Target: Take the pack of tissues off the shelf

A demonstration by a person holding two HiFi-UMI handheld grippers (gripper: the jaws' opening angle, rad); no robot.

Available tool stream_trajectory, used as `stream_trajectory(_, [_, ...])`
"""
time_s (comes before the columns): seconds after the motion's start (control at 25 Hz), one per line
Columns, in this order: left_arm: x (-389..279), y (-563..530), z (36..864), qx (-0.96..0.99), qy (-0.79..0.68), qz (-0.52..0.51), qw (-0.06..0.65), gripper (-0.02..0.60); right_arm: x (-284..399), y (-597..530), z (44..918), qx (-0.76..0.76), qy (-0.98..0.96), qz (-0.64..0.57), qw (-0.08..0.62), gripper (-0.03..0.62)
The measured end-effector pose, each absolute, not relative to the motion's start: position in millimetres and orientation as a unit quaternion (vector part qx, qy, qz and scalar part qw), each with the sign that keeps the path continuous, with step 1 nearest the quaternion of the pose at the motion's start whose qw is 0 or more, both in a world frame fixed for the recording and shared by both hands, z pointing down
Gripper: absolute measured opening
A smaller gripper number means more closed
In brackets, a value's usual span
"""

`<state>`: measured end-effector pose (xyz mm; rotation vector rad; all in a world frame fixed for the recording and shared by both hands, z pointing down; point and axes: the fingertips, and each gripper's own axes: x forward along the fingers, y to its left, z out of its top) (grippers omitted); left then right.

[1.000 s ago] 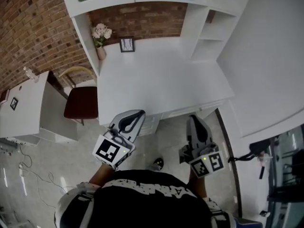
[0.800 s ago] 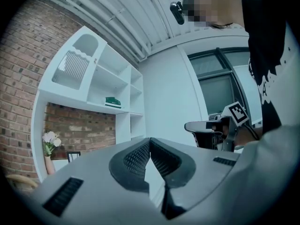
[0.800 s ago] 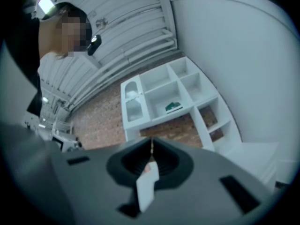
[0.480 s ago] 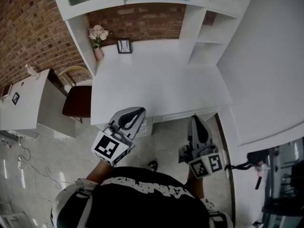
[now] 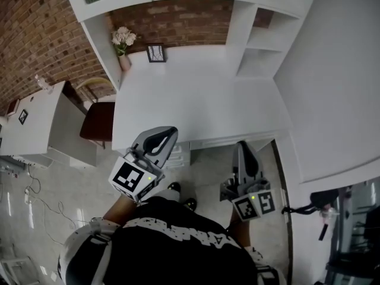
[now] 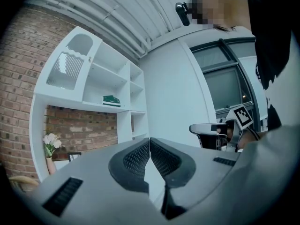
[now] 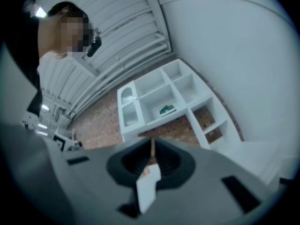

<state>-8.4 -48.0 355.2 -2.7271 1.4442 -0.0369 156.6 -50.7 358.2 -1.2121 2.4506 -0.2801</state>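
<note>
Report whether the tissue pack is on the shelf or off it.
On the shelf: the green pack lies on its board above the desk; left gripper and right gripper are shut, empty.

White desk (image 5: 202, 108), flower vase (image 5: 124, 61), picture frame (image 5: 156, 53)

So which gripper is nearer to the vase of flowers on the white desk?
Left. The left gripper is at the desk's front edge, on the vase's side; the right gripper is at the same edge, farther across.
</note>
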Motion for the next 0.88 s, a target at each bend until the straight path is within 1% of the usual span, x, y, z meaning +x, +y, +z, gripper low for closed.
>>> stream_trajectory(0.36, [-2, -80, 356, -0.889, 0.457, 0.004, 0.03, 0.034, 180, -59, 358, -0.469, 0.861, -0.081, 0.179, 0.032])
stream_trajectory(0.44, [2, -93, 355, -0.892, 0.449, 0.011, 0.04, 0.034, 183, -66, 352, -0.473, 0.861, -0.068, 0.174, 0.032])
stream_trajectory(0.64, [9, -128, 355, -0.895, 0.441, 0.025, 0.051, 0.034, 184, -95, 344, -0.478, 0.864, -0.05, 0.153, 0.034])
stream_trajectory(0.88, [-1, -180, 347, -0.888, 0.454, 0.04, 0.058, 0.034, 172, -146, 327, -0.463, 0.876, -0.022, 0.131, 0.034])
